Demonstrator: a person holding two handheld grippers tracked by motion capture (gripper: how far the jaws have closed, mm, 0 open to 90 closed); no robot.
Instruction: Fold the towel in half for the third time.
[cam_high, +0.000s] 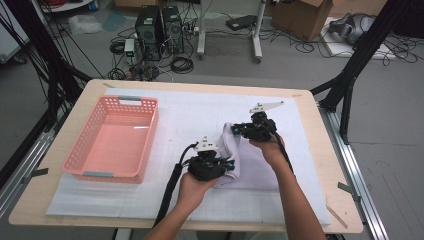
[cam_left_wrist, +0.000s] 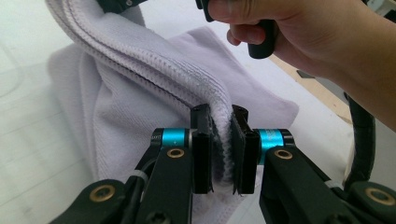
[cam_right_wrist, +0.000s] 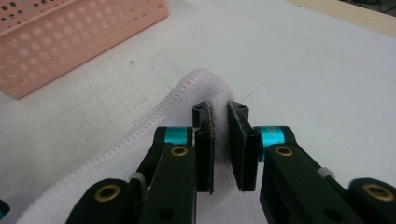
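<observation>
A pale lilac towel (cam_high: 250, 167) lies partly folded on the white mat, its left edge lifted between both grippers. My left gripper (cam_high: 230, 164) is shut on the towel's ribbed hem (cam_left_wrist: 222, 140), near the table's front. My right gripper (cam_high: 236, 128) holds the far corner of the same edge, the white hem (cam_right_wrist: 205, 86) pinched between its pads. In the left gripper view the towel (cam_left_wrist: 140, 93) hangs from the hem up toward the other hand (cam_left_wrist: 299, 32).
A pink plastic basket (cam_high: 116, 137) stands empty at the left of the white gridded mat (cam_high: 190, 110). The wooden table edge (cam_high: 345, 200) runs along the right. Computers, cables and boxes sit on the floor beyond the table.
</observation>
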